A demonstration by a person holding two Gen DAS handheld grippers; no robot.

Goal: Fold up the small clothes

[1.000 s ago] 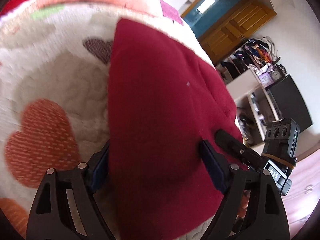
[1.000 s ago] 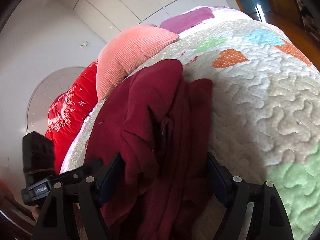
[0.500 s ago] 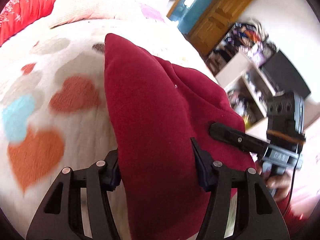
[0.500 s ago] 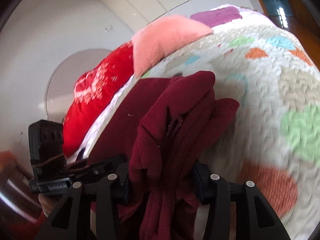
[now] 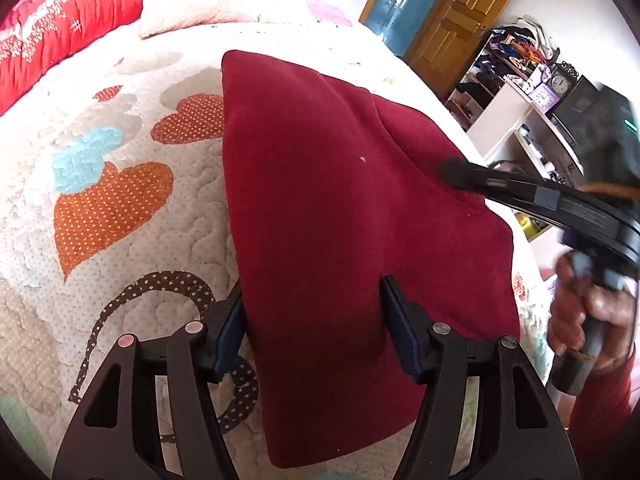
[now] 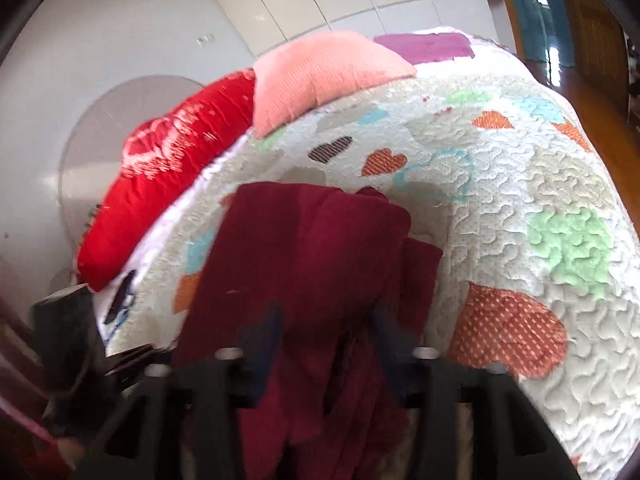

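A dark red garment [image 5: 340, 208] lies on a heart-patterned quilt [image 5: 104, 208]. My left gripper [image 5: 314, 320] is shut on its near edge, the cloth bunched between the blue pads. My right gripper [image 6: 326, 332] is shut on a bunched fold of the same garment [image 6: 304, 256]; that view is blurred. In the left wrist view the right gripper [image 5: 460, 172] reaches in from the right, with its tip on the cloth's right side.
A red pillow [image 6: 160, 196] and a pink pillow [image 6: 320, 76] lie at the bed's head. White shelves [image 5: 516, 116] with clutter and a wooden door [image 5: 452, 20] stand beyond the bed's far side.
Both grippers have drawn back along the bed with the garment, showing more quilt. The jaws narrowed on the cloth since a second ago.
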